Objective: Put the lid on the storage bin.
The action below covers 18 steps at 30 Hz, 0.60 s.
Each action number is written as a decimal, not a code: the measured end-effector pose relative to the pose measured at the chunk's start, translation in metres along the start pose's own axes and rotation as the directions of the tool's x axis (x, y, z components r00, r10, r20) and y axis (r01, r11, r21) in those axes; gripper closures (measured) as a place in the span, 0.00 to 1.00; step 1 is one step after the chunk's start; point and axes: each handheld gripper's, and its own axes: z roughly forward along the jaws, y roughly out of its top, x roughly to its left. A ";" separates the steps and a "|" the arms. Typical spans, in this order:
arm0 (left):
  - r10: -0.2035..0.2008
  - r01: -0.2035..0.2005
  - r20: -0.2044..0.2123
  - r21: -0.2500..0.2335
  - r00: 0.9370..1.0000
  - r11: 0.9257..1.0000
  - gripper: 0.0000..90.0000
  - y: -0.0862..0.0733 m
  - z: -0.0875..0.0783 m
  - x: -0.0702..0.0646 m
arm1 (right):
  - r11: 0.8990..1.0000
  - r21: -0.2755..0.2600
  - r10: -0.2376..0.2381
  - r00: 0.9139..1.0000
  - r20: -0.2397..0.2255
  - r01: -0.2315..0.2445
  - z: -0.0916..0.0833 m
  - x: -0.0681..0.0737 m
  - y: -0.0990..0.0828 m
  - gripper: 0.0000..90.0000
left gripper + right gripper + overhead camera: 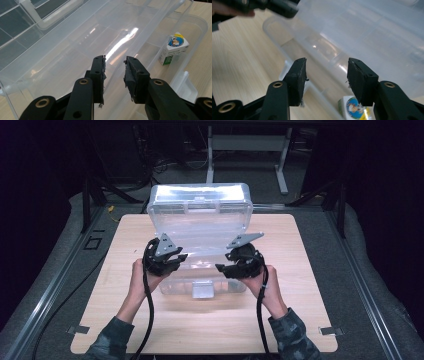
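A clear plastic storage box (pixel 227 287) stands on the wooden table (pixel 310 320), and its clear lid (pixel 200 215) is tilted up, open toward me. My left gripper (pixel 182 257) (pixel 114 62) grips the lid's left front edge, with the clear rim (pixel 117 47) running between its jaws. My right gripper (pixel 220 268) (pixel 327 62) hovers open at the box's right front, nothing between its pads. Inside the box (pixel 200 27) lies a small white and green carton (pixel 175 47) (pixel 353 108). The left gripper (pixel 279 6) on the lid's edge also shows in the right gripper view.
A white latch (pixel 202 290) hangs on the box's front wall. Bare wood surrounds the box on both sides and in front. Grey padding and metal rails border the table; a desk frame (pixel 247 150) stands behind it in the dark.
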 end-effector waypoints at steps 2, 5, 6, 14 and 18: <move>-0.002 0.002 0.002 0.001 1.000 1.000 0.76 0.000 0.000 0.000 | 1.000 -0.020 0.020 1.000 -0.005 -0.020 -0.005 -0.011 0.011 0.55; 0.000 0.000 0.006 0.003 1.000 1.000 0.76 0.000 0.000 0.001 | 0.998 -0.034 0.046 0.998 0.031 -0.045 -0.009 -0.032 0.025 0.55; -0.002 0.002 0.007 0.004 1.000 1.000 0.76 0.000 0.000 0.001 | 0.997 -0.046 0.060 0.998 0.025 -0.059 -0.008 -0.040 0.029 0.55; -0.001 0.001 0.006 0.006 1.000 1.000 0.76 0.000 -0.001 0.000 | 0.986 -0.104 0.138 0.986 0.091 -0.128 0.000 -0.082 0.052 0.68; 0.001 -0.001 0.010 0.011 1.000 1.000 0.77 0.000 -0.001 0.000 | 0.978 -0.142 0.169 0.978 0.119 -0.151 0.000 -0.087 0.062 0.81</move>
